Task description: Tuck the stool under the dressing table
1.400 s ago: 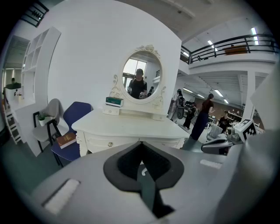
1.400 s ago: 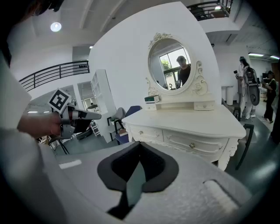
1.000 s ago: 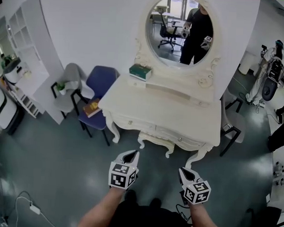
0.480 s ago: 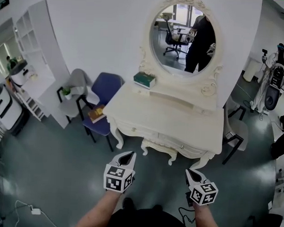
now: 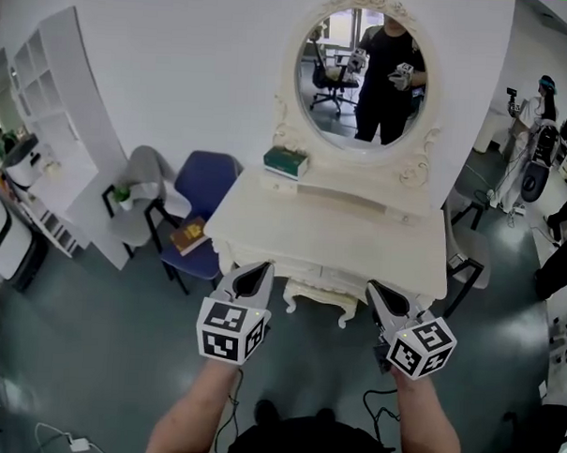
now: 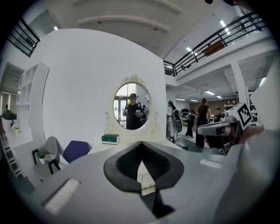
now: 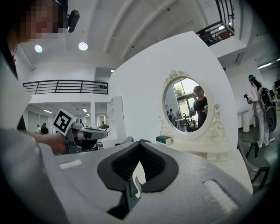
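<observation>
The stool [image 5: 320, 298] sits tucked beneath the dressing table [image 5: 340, 231], so nothing seems left; left gripper [image 5: 261, 271] and right gripper [image 5: 375, 290] hover closed, empty

Cream dressing table [image 5: 340, 228] stands upright, back flat against the white wall [image 5: 177, 75], its carved oval mirror [image 5: 363, 69] rising from the rear ledge and its curved legs on the floor. And there's the stool [image 5: 318, 293], matching cream with scrolled legs, sitting in the knee gap beneath the tabletop; only its front edge and two front legs show.
</observation>
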`<state>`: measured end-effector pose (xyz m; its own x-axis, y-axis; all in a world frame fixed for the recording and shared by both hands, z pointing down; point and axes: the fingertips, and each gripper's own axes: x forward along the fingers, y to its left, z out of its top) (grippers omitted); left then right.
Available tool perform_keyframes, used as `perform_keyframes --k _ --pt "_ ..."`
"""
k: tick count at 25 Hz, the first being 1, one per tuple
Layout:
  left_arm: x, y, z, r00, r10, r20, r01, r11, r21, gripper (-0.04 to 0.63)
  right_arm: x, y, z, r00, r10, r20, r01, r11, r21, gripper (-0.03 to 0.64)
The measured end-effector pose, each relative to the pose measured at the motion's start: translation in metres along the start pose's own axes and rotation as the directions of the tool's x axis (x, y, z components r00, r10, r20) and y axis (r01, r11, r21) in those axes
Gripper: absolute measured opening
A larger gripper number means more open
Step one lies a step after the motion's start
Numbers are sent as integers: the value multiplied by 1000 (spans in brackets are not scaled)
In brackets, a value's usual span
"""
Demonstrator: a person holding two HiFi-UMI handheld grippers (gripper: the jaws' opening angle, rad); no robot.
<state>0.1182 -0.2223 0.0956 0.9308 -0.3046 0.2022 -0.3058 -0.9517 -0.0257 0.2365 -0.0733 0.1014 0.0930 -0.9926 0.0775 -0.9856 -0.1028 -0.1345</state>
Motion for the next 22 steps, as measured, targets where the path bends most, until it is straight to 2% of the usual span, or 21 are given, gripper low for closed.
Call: perform_keyframes --k 4,8,15,22 --pt "-18 8 11 998 17 65 -18 1000 3 15 -10 23 34 996 -10 83 13 999 -37 2" --pt "-29 7 4 996 21 83 -22 1000 18 18 -28 30 38 993 -30 111 37 997 -63 2" --pt "-30 22 -3 995 48 89 -47 999 -16 18 -37 23 18 995 -48 90 51 998 -36 2" --pt "-31 15 -4 995 46 85 -43 998 -37 20 -27 23 23 996 -31 84 39 995 -88 2"
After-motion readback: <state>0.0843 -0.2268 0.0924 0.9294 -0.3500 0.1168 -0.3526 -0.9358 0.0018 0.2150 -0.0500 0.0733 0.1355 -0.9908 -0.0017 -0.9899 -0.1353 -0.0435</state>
